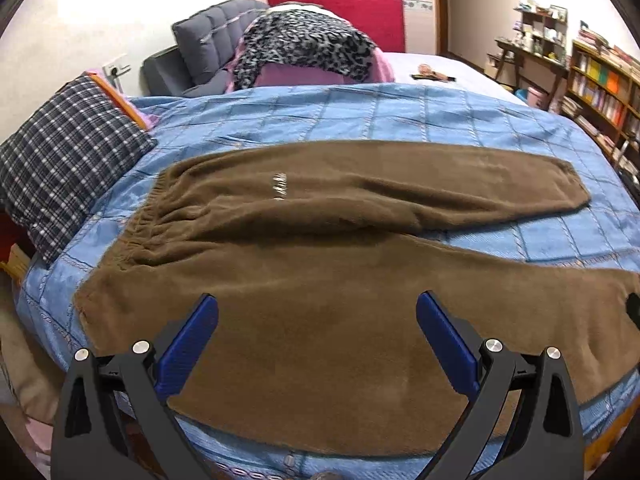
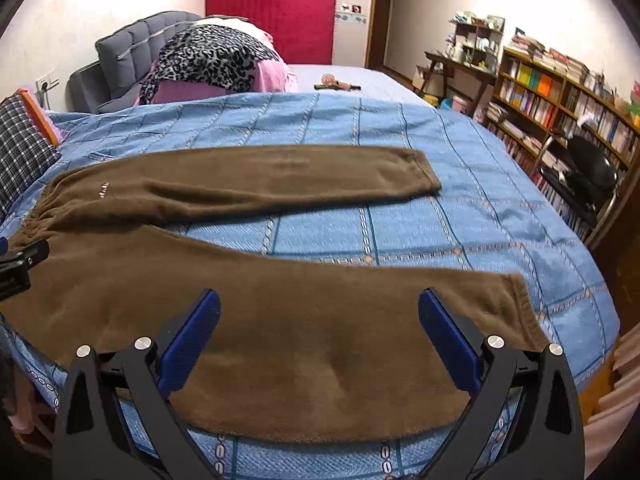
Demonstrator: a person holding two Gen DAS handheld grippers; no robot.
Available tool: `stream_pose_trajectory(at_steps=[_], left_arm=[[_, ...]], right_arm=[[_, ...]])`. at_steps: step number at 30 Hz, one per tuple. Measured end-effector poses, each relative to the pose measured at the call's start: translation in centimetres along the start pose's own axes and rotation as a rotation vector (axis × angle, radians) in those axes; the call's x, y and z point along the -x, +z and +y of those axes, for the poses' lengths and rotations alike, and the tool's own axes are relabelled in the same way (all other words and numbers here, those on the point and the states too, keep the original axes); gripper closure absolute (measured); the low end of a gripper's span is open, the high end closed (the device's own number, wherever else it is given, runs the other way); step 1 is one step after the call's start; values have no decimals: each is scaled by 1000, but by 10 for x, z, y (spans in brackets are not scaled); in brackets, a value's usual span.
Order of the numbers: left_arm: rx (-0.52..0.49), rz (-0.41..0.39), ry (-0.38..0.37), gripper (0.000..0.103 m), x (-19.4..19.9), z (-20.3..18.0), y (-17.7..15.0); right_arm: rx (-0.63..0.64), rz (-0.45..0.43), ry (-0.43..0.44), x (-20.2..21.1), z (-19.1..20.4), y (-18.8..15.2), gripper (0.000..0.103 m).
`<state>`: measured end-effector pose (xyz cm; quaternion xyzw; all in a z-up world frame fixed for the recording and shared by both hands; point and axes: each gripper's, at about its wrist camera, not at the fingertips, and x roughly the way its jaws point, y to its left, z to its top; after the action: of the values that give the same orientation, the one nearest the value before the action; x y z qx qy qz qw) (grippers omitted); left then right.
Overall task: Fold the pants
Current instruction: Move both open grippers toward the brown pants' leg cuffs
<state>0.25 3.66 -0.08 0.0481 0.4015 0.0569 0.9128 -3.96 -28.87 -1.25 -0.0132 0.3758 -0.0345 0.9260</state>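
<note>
Pants (image 1: 320,280): brown fleece, one pair, laid flat on the quilt (image 1: 400,120), unfolded. Waistband (image 1: 148,216) elastic and gathered, at the left end. Legs run to the right and spread apart in a narrow V, a wedge of quilt showing between them. Far leg (image 2: 280,176) ends in a cuff near the middle of the bed; near leg (image 2: 320,340) lies along the bed's front edge, its cuff at the right. Small pale lettering on the far leg just below the waistband.

Left gripper (image 1: 317,312): blue pads, black frame, jaws spread wide, holding nothing. Hovers over the near leg's upper part, near the waistband end. Whether it touches the fabric cannot be told.

Right gripper (image 2: 319,308): same make, jaws spread wide, holding nothing. Placed over the near leg, toward its cuff end. A black piece of the left tool shows at the left edge of the right wrist view.

Quilt: blue, checked with stitched bands, covers the bed.

Pillow (image 1: 60,160): dark plaid, at the left beyond the waistband, touching the quilt's edge.

Headboard (image 2: 132,48): grey, tufted, at the far left.

Leopard cloth (image 2: 208,56): grey and black print, heaped over pink bedding by the headboard.

Red panel (image 2: 272,8): on the far wall.

Bookshelf (image 2: 560,92): wooden, packed with books, along the right wall.
</note>
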Motion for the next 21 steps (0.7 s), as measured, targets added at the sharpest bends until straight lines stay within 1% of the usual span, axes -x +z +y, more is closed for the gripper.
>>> stream_pose_trajectory(at_steps=[3,5,10,12,15,21], left_arm=[[4,-22,25,5,4,9,7],[1,-31,28,5,6,14,12],[-7,-42,17,5,7,27,31],[1,-28,-4,5,3,33,40],[23,-14,-5,5,-5,43,51],[14,-12,25,5,-18,54,66]], right_arm=[[29,-35,5,5,8,13,3],[44,-53,6,8,12,21,3],[74,-86,2,12,24,42,3],[76,-93,-1,11,26,49,3],[75,-76,2,3,27,58,3],[59,-30,12,-18,23,74,3]])
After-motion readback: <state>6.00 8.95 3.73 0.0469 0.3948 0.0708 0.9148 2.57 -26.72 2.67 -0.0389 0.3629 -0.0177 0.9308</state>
